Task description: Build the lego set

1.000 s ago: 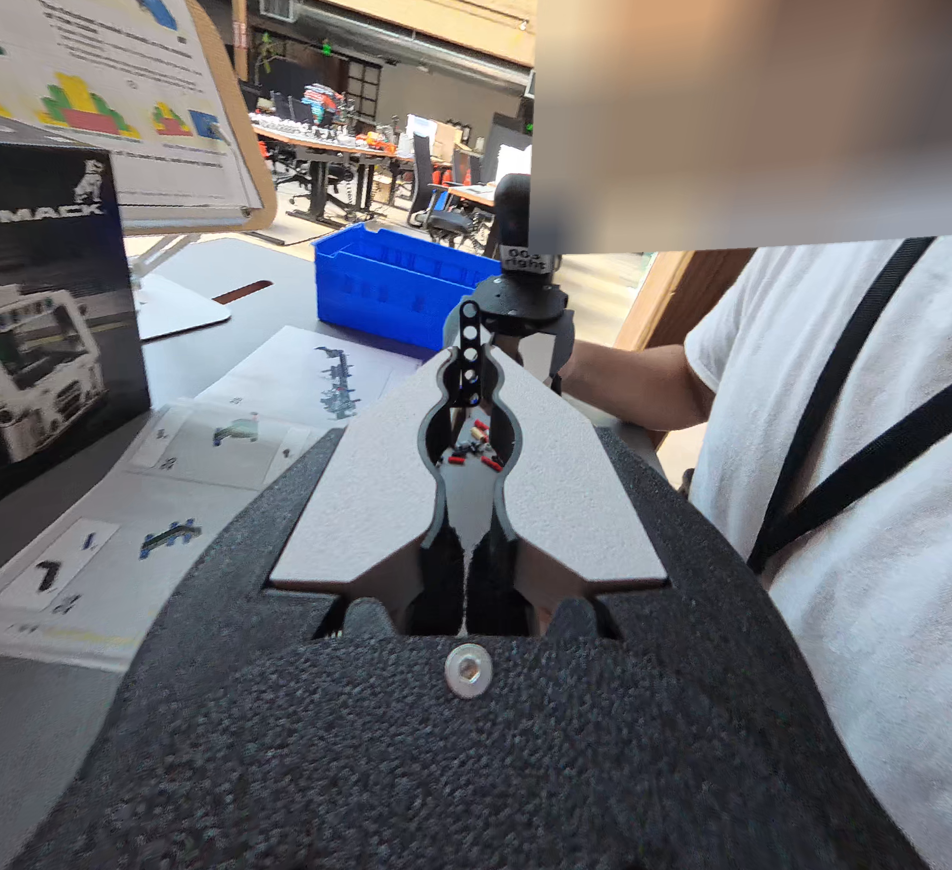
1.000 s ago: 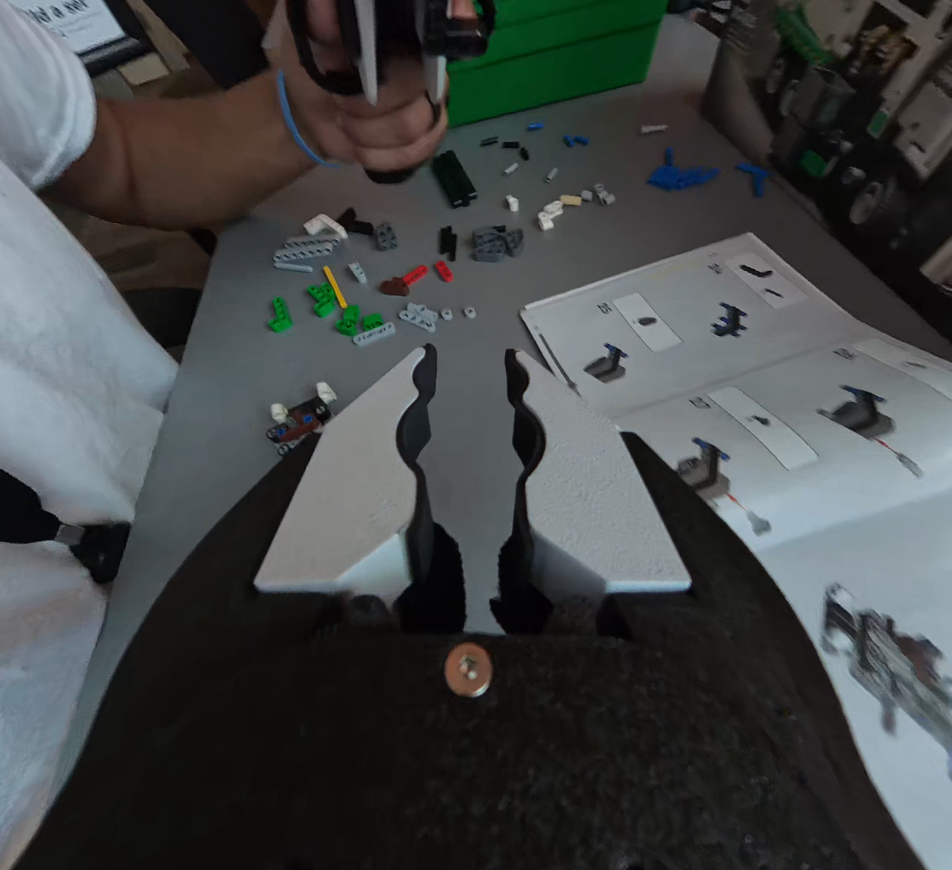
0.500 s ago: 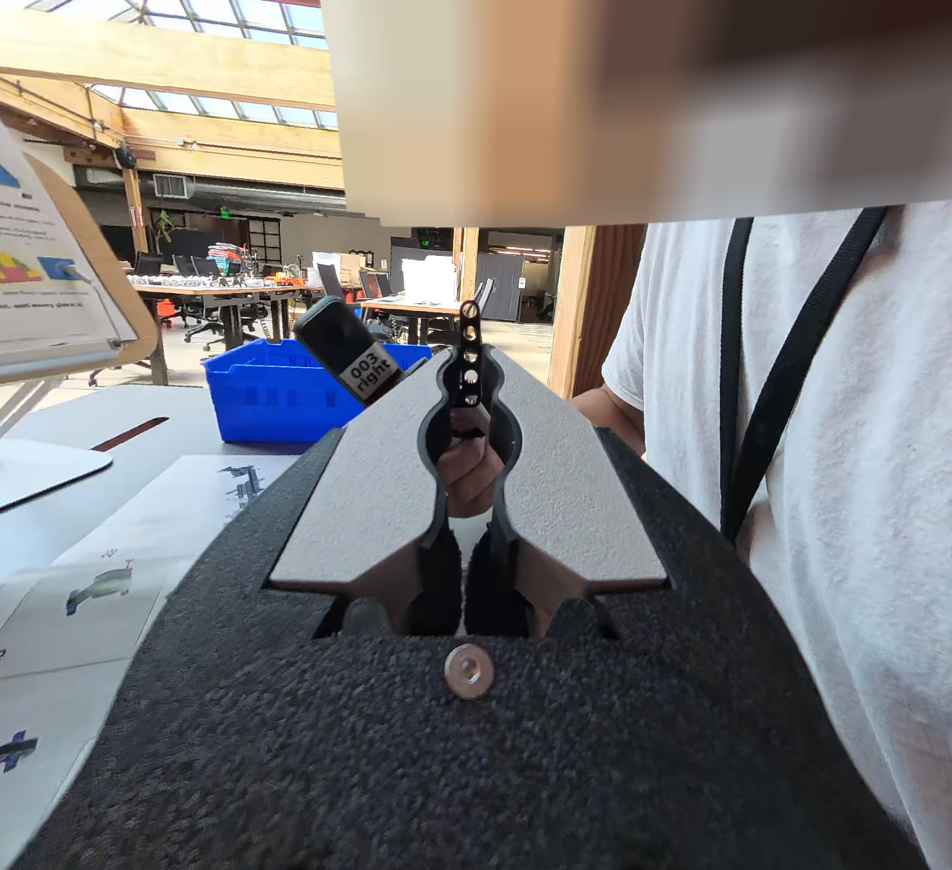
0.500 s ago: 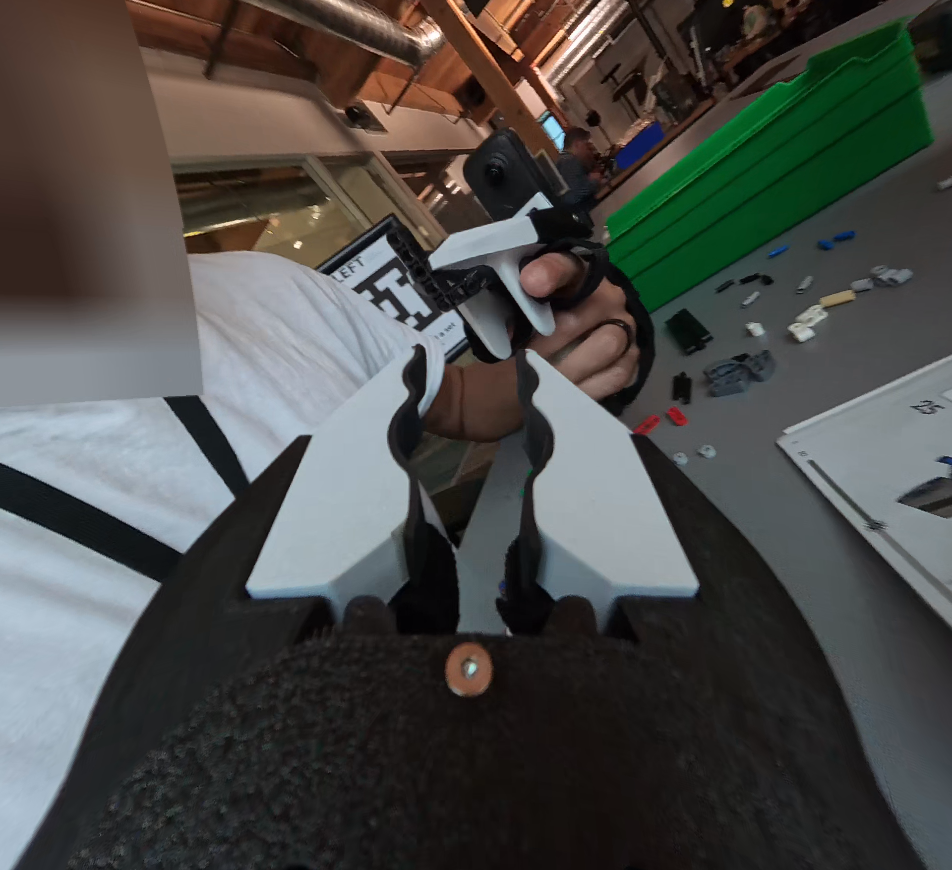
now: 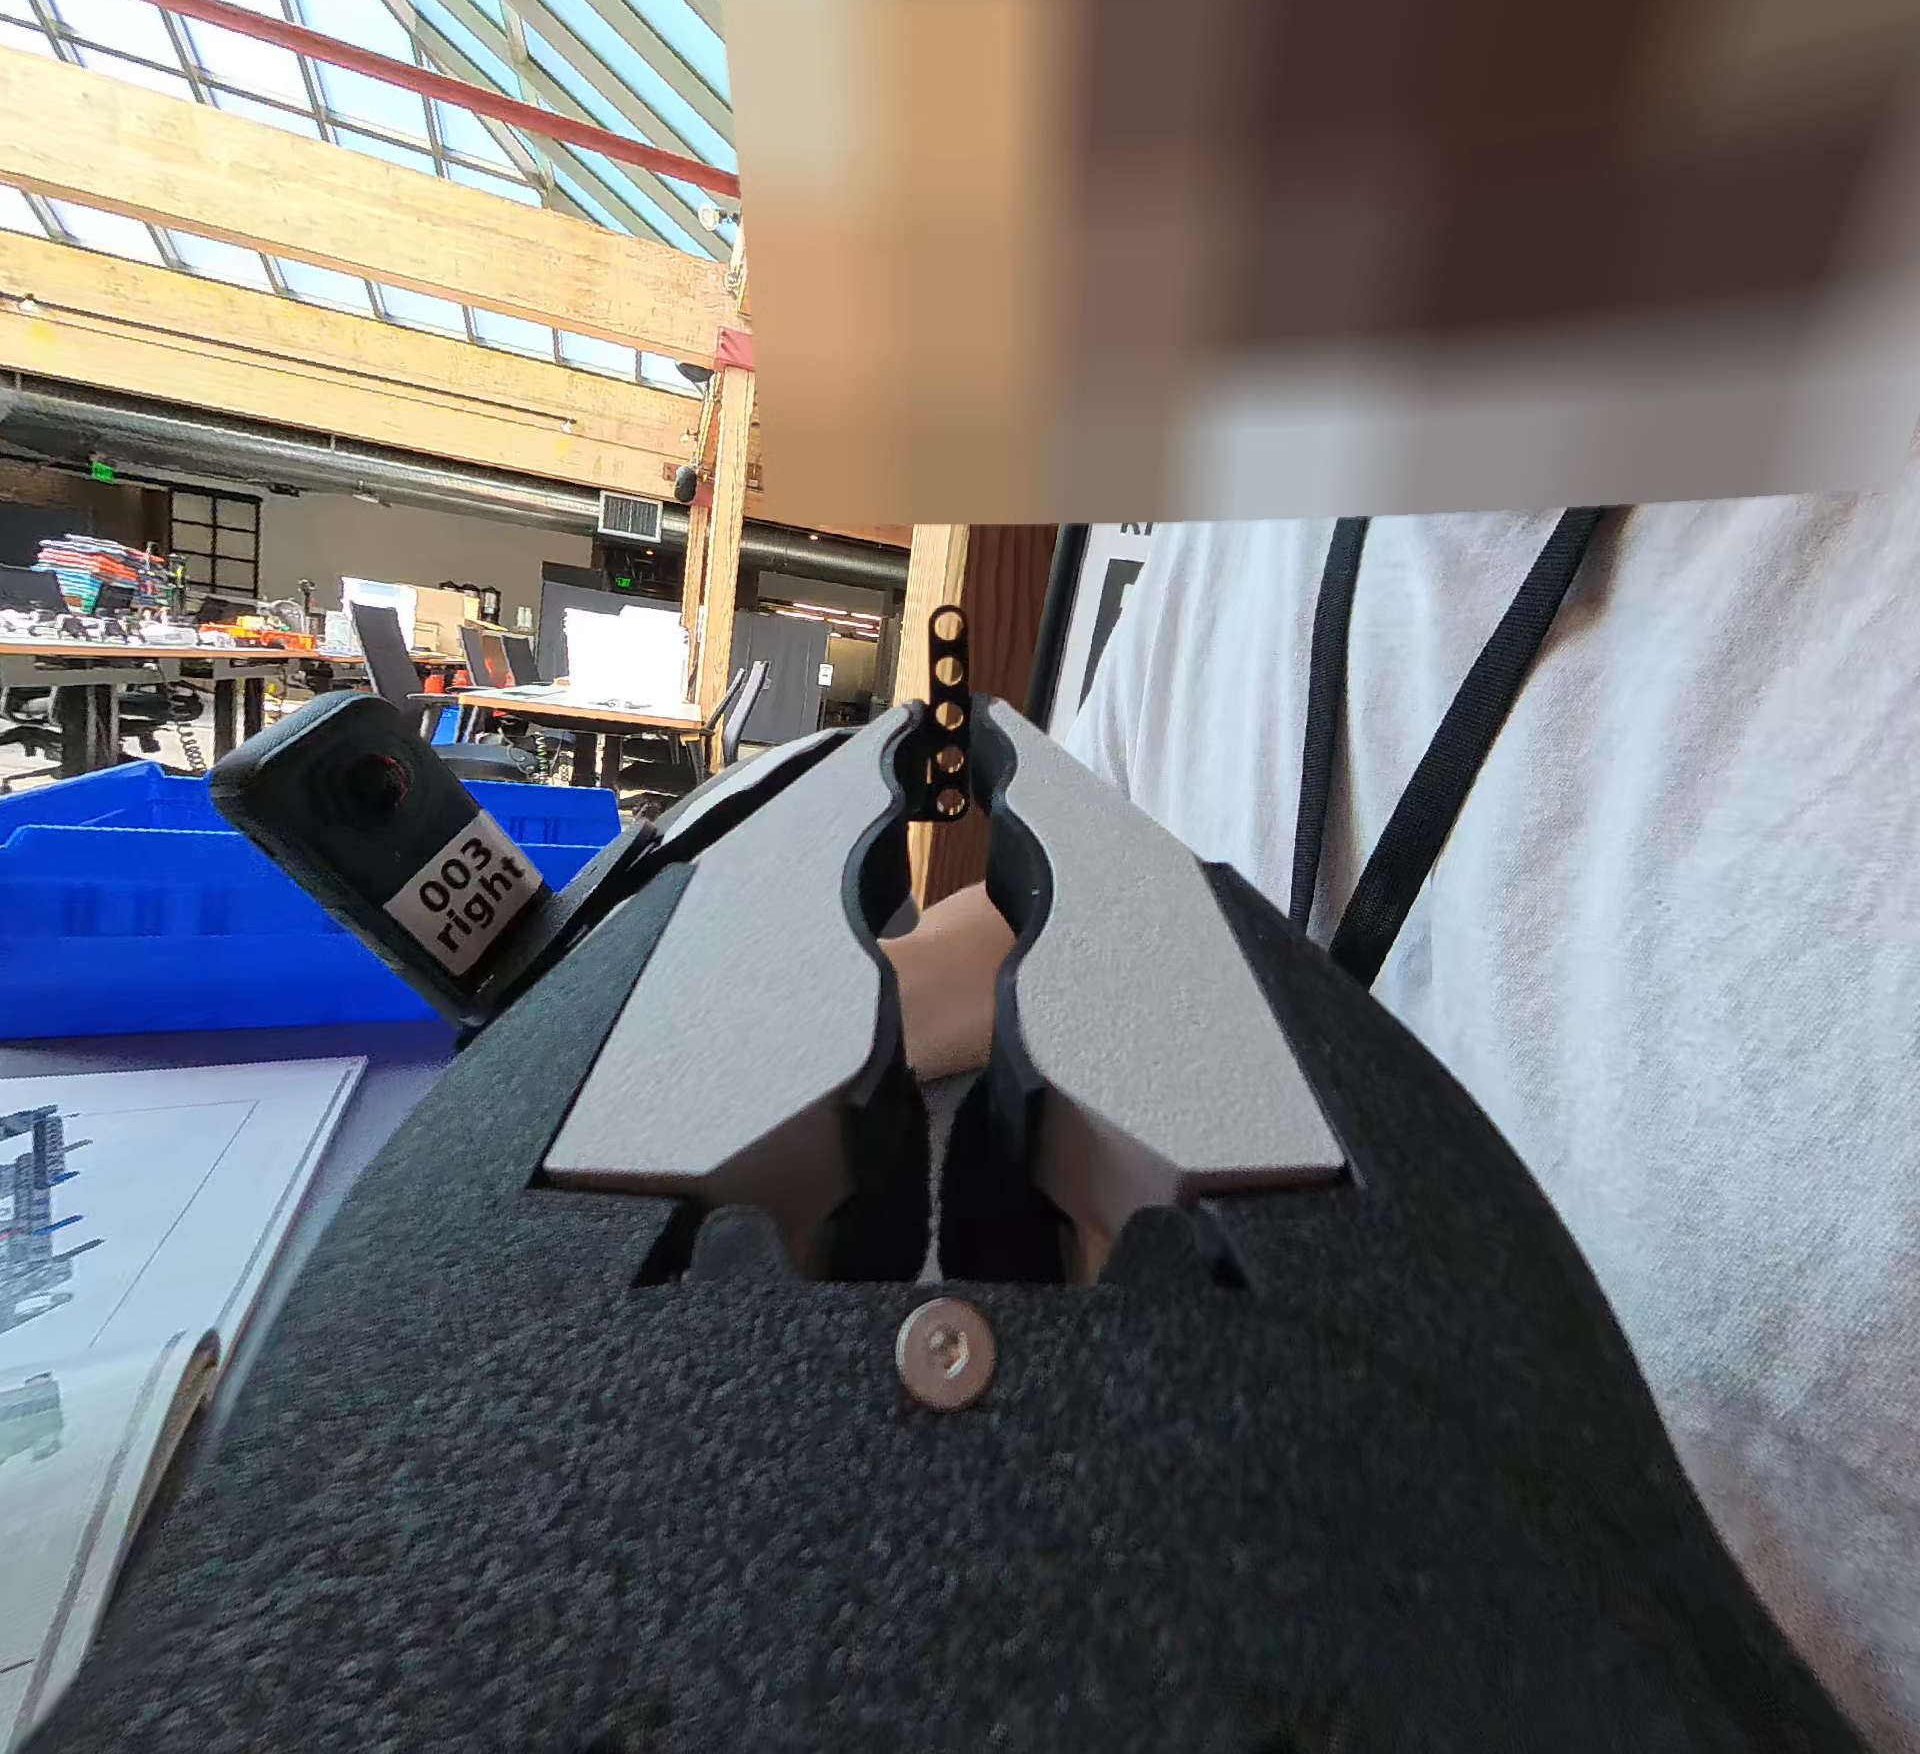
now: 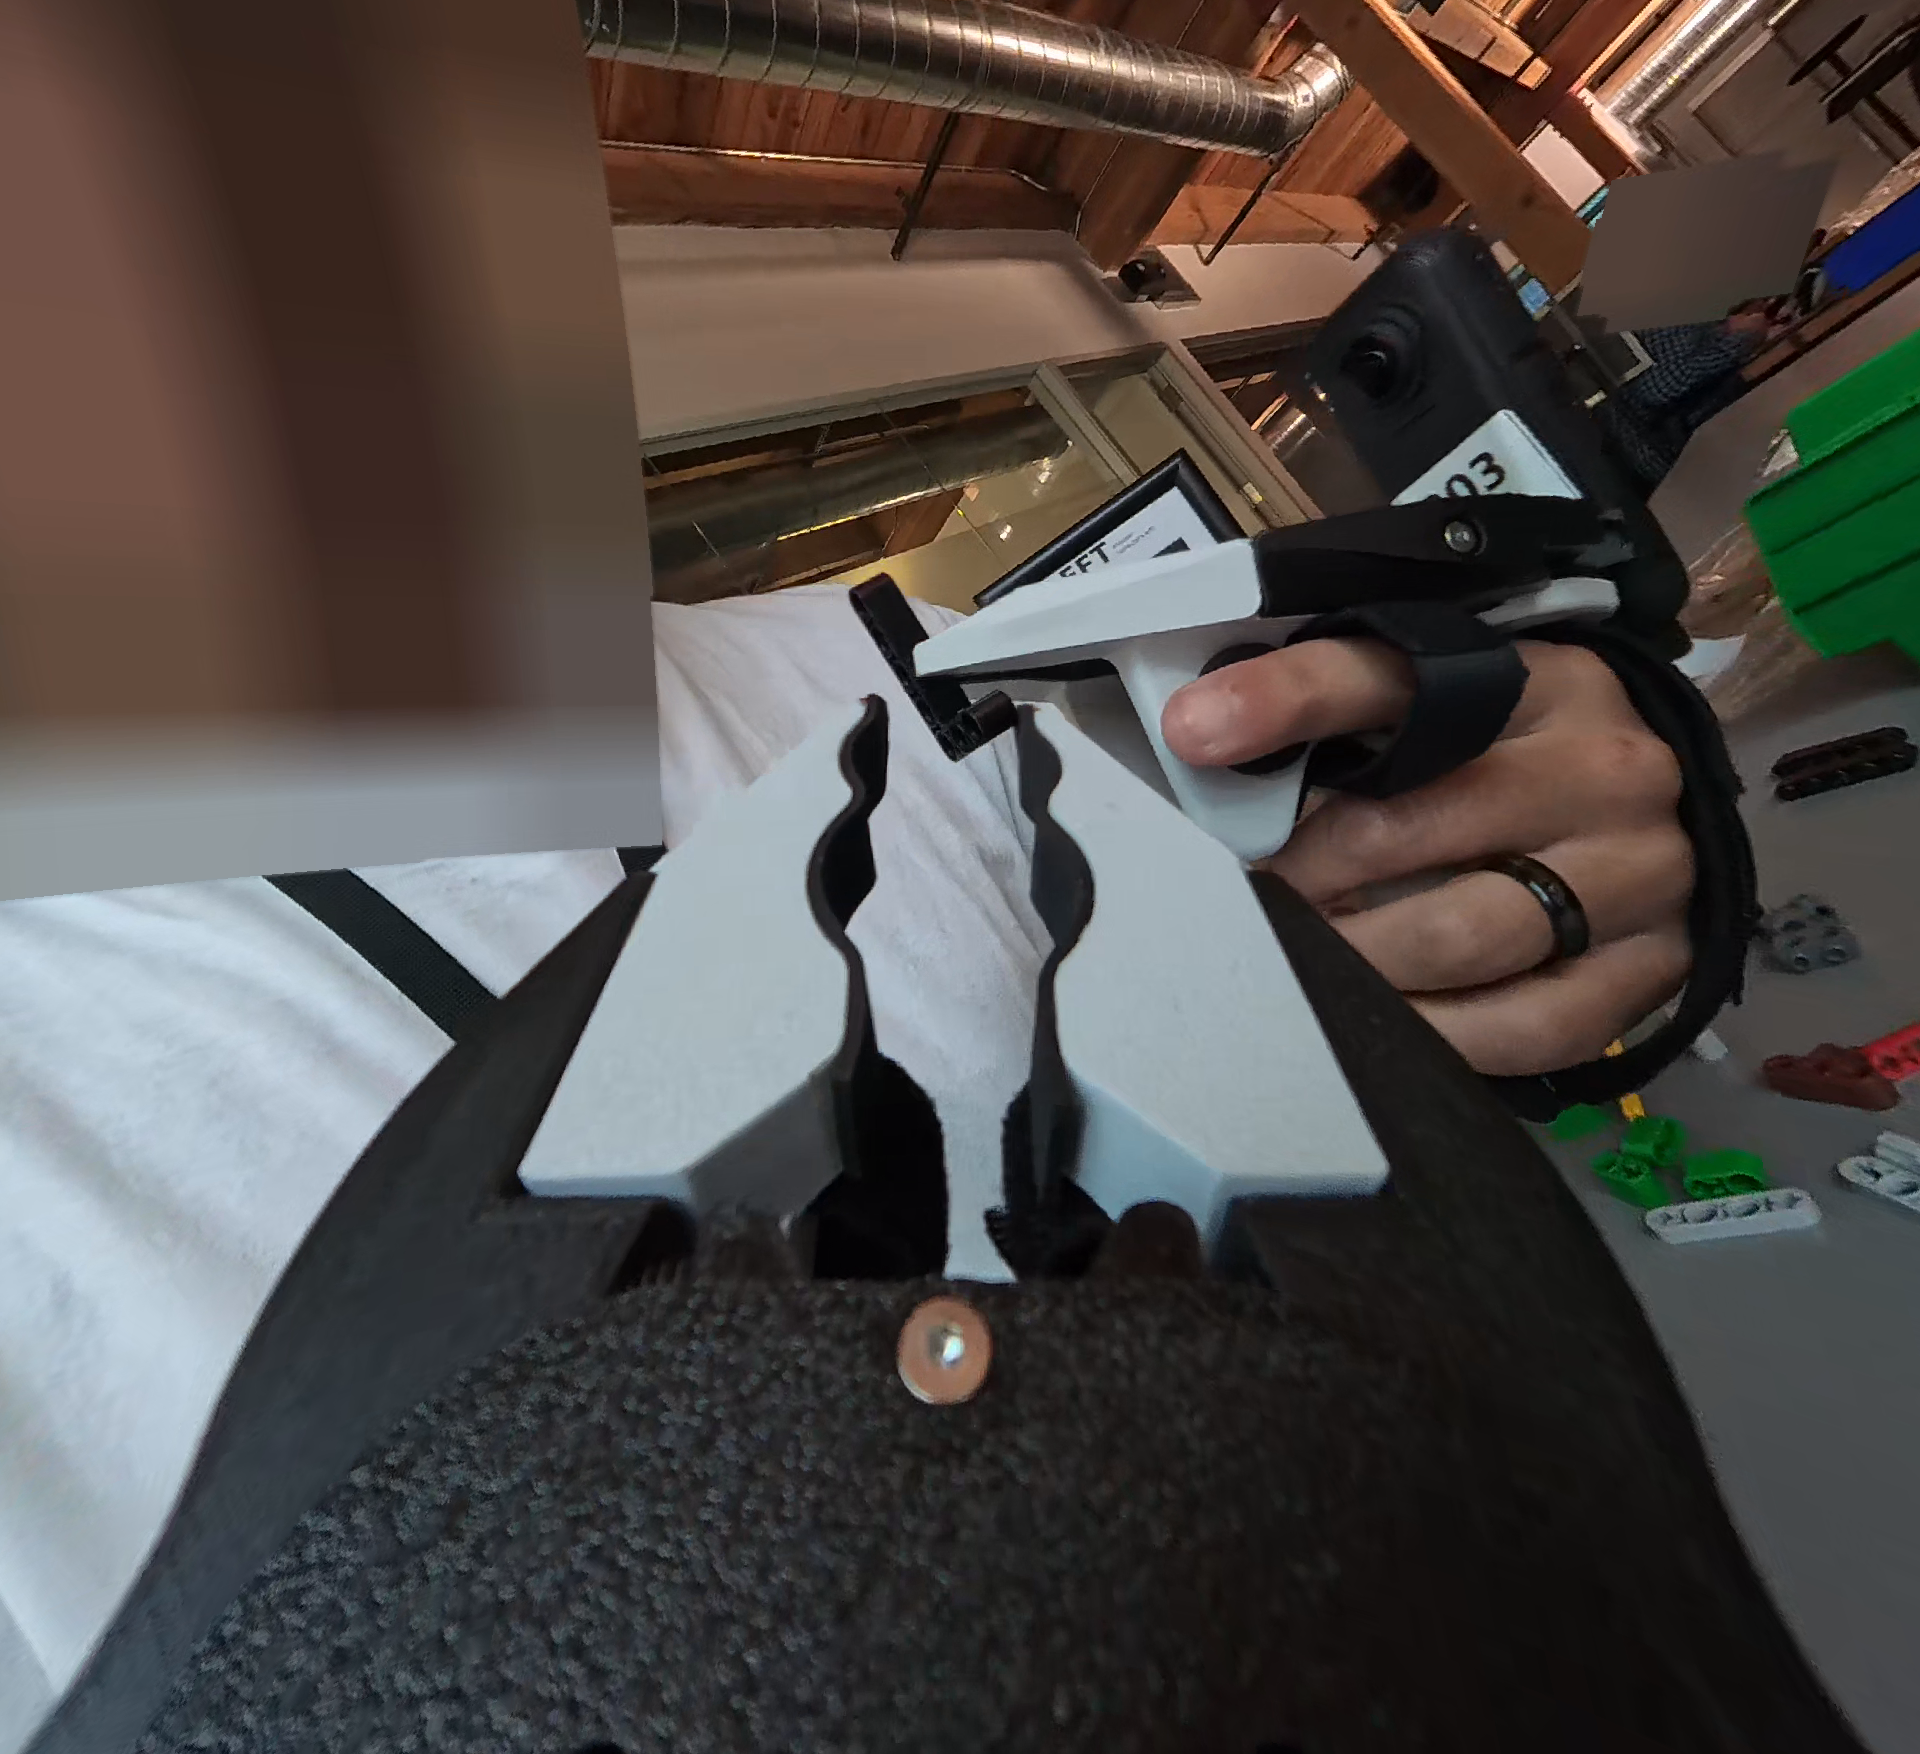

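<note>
Raised off the table, left claw (image 5: 948,748) pinches black beam (image 5: 948,712); right claw (image 6: 951,728) spread.

The left tool (image 5: 951,738) has matt, grainy grey plastic fingers (image 5: 1122,956) on a rough black speckled body, pinching a glossy black plastic beam with holes (image 5: 948,717), beside white cotton cloth of a shirt (image 5: 1662,873), smooth blue plastic bin (image 5: 156,904) and raw wooden ceiling beams (image 5: 312,198).

Both wrist cameras tilt upward, facing each other close; shared: black holed plastic beam (image 5: 948,717) (image 6: 914,681) at 12 o'clock.
</note>
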`<control>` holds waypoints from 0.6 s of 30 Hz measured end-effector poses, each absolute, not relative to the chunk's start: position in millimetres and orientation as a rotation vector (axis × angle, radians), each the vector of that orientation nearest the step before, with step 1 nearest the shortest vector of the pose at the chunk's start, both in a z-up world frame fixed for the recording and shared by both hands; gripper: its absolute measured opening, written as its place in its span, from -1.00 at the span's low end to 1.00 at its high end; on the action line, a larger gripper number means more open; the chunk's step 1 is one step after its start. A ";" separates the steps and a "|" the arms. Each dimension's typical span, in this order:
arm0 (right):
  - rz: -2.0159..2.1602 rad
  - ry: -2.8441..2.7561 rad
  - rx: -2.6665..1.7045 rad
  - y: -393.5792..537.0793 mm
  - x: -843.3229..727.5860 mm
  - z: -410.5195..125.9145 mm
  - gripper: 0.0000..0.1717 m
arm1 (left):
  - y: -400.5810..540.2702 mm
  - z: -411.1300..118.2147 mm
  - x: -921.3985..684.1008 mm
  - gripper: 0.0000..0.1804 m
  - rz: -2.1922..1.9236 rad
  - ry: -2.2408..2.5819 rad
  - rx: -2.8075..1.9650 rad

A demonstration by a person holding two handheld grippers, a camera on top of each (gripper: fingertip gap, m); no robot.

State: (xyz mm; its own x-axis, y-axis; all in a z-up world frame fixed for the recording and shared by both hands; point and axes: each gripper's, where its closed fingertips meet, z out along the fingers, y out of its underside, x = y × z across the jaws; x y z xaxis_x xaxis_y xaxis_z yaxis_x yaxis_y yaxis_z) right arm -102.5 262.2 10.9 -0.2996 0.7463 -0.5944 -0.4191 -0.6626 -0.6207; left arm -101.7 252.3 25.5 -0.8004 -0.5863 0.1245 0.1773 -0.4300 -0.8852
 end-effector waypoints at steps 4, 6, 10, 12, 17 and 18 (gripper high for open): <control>1.958 -0.492 -1.195 259.9 -103.8 9.5 -0.87 | 247.1 26.3 -102.9 -0.94 -2.245 1.329 -0.570; 1.949 -0.509 -1.209 258.8 -104.6 7.3 -0.88 | 246.3 23.8 -103.4 -0.94 -2.241 1.349 -0.577; 1.884 -0.489 -1.361 269.5 -97.0 -11.1 -0.90 | 257.3 1.6 -96.3 -0.88 -2.063 1.492 -0.682; 1.811 -0.476 -1.497 277.8 -90.9 -28.5 -0.91 | 263.5 -17.5 -93.3 -0.79 -1.887 1.615 -0.728; 1.493 -0.565 -1.890 286.5 -79.2 -79.1 -0.91 | 273.6 -68.1 -89.1 -0.72 -1.313 1.883 -0.716; 1.423 -0.589 -1.948 287.3 -75.5 -87.4 -0.91 | 276.4 -80.5 -88.3 -0.74 -1.196 1.945 -0.746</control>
State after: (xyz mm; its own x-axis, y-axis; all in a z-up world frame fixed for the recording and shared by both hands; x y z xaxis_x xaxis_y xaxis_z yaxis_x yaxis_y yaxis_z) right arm -75.5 287.3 -87.4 0.3114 0.6839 -0.6598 -0.0175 -0.6900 -0.7236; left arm -88.3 276.4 -80.5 -0.5714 -0.7725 -0.2770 -0.1016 0.4015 -0.9102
